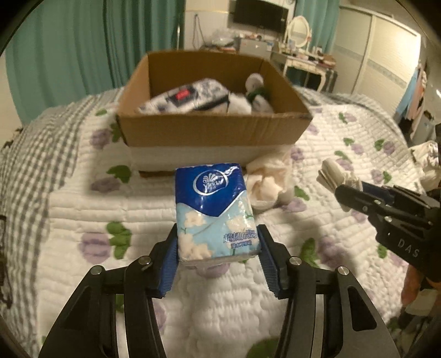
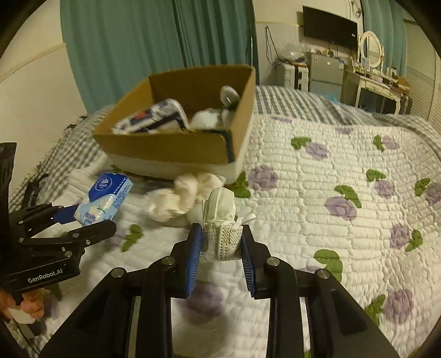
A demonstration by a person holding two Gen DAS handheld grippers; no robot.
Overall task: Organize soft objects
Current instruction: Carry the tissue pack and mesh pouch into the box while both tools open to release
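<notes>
While the left gripper [image 1: 219, 247] clamps a tissue pack [image 1: 213, 209], the right gripper [image 2: 222, 242] grips a white shoe [image 2: 220, 228].

Teal curtains [image 2: 154, 49] hang behind the bed | white quilt [image 2: 317, 198] with purple flowers and green leaves covers the bed | dark television [image 2: 329, 26] on far wall | oval mirror [image 2: 372, 48] above a white dressing table [image 2: 377, 85] | small grey fridge [image 2: 325, 68] beside it

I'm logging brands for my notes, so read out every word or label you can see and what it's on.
"Vinda": blue-and-white tissue pack in the left tool.
"Ultra Strong": same pack; Chinese text beside it unreadable.
"DAS": black right tool body.
"GenRobot.AI": left tool body, right wrist view.
Red label on pack in brown cardboard box: too blurred.
</notes>
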